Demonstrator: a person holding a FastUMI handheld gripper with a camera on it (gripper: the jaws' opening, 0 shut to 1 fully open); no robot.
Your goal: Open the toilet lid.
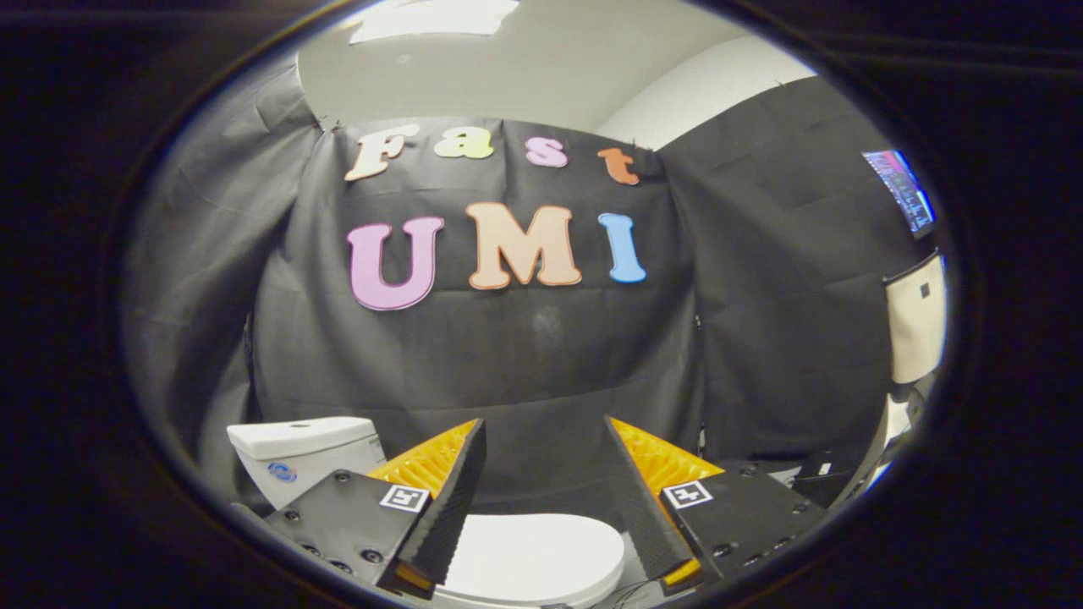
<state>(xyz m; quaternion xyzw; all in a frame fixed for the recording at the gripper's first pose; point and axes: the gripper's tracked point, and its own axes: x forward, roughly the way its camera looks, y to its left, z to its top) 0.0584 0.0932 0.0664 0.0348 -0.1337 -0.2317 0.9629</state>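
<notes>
A white toilet stands low in front of the black cloth wall. Its lid (533,554) lies flat and closed, showing below and between my two fingers. Its white tank (305,452) stands to the left, partly hidden behind the left finger. My gripper (546,431) is open, with a wide gap and nothing between the fingers. The fingertips (474,436) hang above the lid and point at the cloth wall beyond, apart from the toilet.
The black cloth booth wall (525,372) hangs straight ahead and wraps round both sides. To the right are a lit screen (901,190) high up and a pale object (918,317) below it. A white ceiling shows above.
</notes>
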